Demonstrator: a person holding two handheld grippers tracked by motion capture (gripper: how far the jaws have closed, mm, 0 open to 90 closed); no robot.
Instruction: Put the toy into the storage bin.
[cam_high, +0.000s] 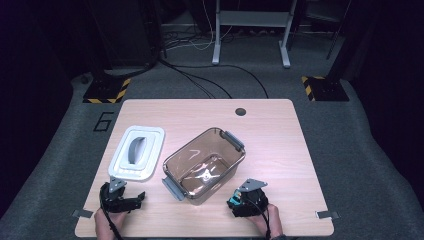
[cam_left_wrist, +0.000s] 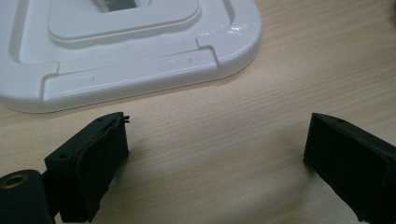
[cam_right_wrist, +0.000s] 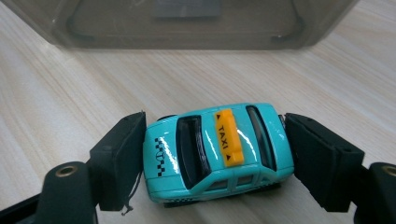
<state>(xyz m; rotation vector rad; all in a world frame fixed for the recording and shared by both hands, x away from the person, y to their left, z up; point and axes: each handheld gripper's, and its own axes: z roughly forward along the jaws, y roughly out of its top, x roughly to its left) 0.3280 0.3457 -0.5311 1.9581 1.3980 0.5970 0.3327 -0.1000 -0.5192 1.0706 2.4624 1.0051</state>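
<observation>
On the wooden worktop (cam_high: 280, 150) a small turquoise toy taxi (cam_right_wrist: 218, 151) sits between the two black fingers (cam_right_wrist: 119, 158) of the right gripper (cam_high: 239, 199), just beside the near wall of a clear, smoke-tinted plastic container (cam_high: 205, 162). In the right gripper view the fingers stand at the car's front and rear ends, touching or all but touching; whether they are pressing cannot be told, though the wheels look to rest on the wood. The car looks like a glossy die-cast or hard-plastic toy: stiff, light, not fragile, but smooth and rounded, so it is likely to slip or pivot under a loose pinch. Its wheels would also let it roll away from a one-sided push. A hold across the ends, low on the bumpers as the fingers now stand, seems sound, since the pads meet fairly flat faces there; the yellow TAXI sign (cam_right_wrist: 227, 136) on the roof is a poor place to take hold. The left gripper (cam_left_wrist: 215, 158) hovers low over bare wood near the front left, its fingers spread wide and holding nothing, just short of a white lid (cam_high: 136, 152) that lies flat beside the container. That lid looks rigid and light, with a raised rim and a grey central handle that would offer a grip.
</observation>
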